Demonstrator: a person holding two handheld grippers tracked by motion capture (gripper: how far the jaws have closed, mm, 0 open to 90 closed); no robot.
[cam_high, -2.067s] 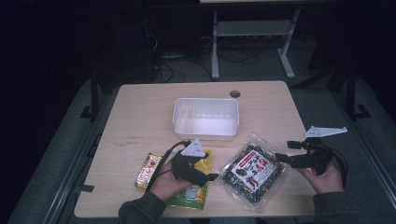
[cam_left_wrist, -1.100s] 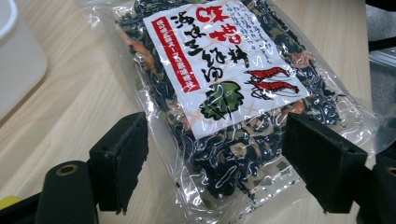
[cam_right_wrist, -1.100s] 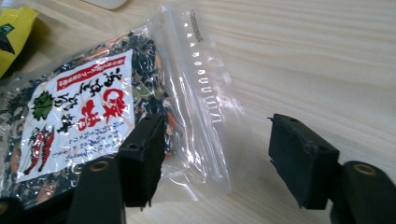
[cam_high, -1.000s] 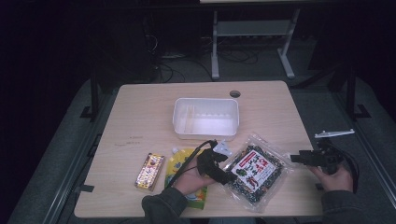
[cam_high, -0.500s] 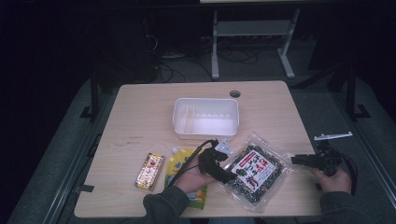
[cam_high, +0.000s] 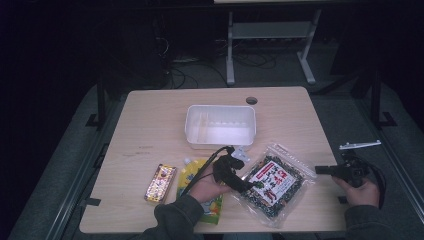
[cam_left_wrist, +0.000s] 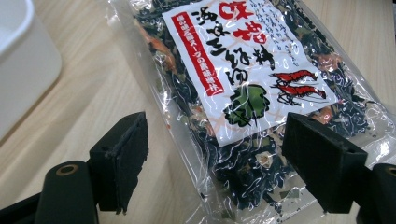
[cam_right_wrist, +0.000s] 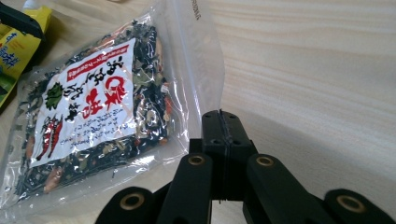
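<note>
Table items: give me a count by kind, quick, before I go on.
Clear bags of dried seaweed mix: 1
Yellow pouches: 1
Small snack bars in wrappers: 1
White plastic tubs: 1
Total: 4

Wooden table (cam_high: 150, 120) with four things on it
A white tub (cam_high: 220, 126) sits mid-table; near the front edge lie a snack bar (cam_high: 160, 182), a yellow pouch (cam_high: 197, 172) and a clear seaweed bag (cam_high: 272, 182), side by side; a round hole (cam_high: 251, 100) marks the far edge
</note>
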